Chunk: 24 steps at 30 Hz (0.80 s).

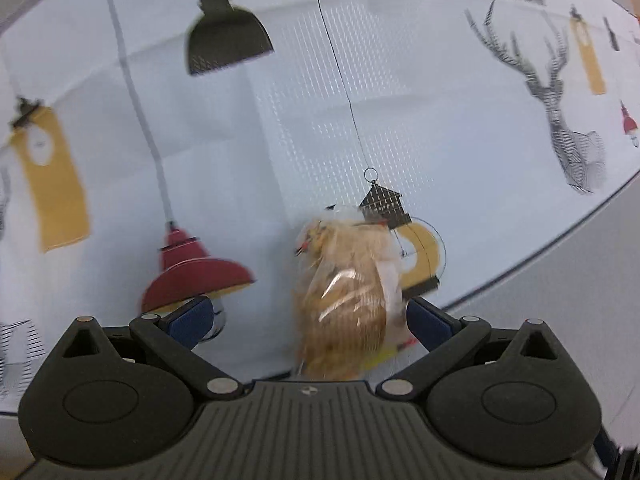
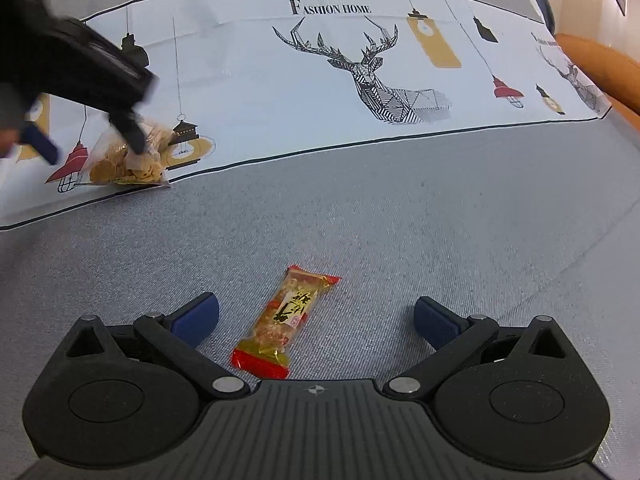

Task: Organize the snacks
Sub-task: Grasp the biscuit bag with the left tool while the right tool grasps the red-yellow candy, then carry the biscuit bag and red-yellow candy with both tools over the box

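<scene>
Over on the left wrist view, the left gripper [image 1: 308, 320] is spread wide, blue pads well apart, and between them lies a clear bag of biscuits [image 1: 346, 300] on the printed cloth [image 1: 280, 120]. The bag sits closer to the right-hand pad [image 1: 426, 324], maybe just brushing it, though the blur makes that hard to call. Nothing is clamped here; the jaws stand open around the bag, not on it. The bag rests over a yellow lantern print [image 1: 420, 256], with a red lamp print [image 1: 196, 276] off to one side.

Now the right wrist view. The right gripper [image 2: 316, 320] is open too, fingers wide, and a red-and-yellow snack bar [image 2: 286, 320] lies on the grey fabric surface [image 2: 440, 220] between them, slanted, touching neither pad. Far off at the upper left you can see the left gripper [image 2: 80, 80] hanging over that biscuit bag [image 2: 128, 160], which sits right at the near edge of the cloth [image 2: 280, 80], one corner about on the border line.

So where are we? I'd say about halfway: one snack appears placed on the cloth, one is off it on the grey. The bar looks like the next pickup, the jaws already straddling it, and it needs squeezing across its narrow width.
</scene>
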Tool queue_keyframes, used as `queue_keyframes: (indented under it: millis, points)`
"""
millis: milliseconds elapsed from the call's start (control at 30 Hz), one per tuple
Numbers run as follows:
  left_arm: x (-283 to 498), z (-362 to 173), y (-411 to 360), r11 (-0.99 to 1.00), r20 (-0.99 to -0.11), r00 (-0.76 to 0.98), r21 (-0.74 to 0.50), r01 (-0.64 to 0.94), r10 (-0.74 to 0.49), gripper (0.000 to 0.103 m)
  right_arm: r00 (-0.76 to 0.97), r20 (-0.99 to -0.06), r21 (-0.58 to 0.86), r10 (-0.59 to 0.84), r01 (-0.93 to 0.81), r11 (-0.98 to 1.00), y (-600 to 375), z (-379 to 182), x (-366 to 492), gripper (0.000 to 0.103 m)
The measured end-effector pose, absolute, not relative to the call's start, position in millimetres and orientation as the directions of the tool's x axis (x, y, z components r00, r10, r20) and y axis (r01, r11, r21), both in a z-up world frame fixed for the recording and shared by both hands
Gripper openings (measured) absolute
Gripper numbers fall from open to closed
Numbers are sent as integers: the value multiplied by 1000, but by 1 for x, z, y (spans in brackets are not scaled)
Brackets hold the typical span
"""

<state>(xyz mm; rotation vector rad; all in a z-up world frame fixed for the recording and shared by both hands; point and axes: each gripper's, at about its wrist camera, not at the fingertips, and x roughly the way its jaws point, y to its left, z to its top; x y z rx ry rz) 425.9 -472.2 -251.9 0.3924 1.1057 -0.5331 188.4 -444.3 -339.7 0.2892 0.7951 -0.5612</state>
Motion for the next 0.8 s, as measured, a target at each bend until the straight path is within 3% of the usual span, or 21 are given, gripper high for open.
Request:
queue_keyframes:
  millis: [100,133,167,233,267,500,800]
  points:
    - [433,-261,-476,828,-931,308,12,560,-195,98,561,-735,27,-380,585,811,-442,-334,184,102]
    - [430,-260,-475,830,-924,324,11,557,-205,86,558,-735,24,-385,589,808,-441,-333,184,102]
    - [427,-258,-475,817,-921,319,1,577,-224,54,557,-736,26,-385,592,806,-440,-332,183,96]
    - [417,-251,-473,803,-906,354,29,595,-230,49,593,-707,33,-386,573,819,-433,-325,180,28]
    - [411,-245,-470,793,-893,371,27,609,-254,49,610,-702,32,-369,544,838,-430,-323,181,18]
    - [365,-180,-423,820,-853,443,30,572,-277,49,653,-622,89,-432,607,789,-444,-299,174,18]
    - [230,-69,-293,885,-809,560,115,451,-180,49,687,-568,129,-453,618,775,-437,-249,134,18]
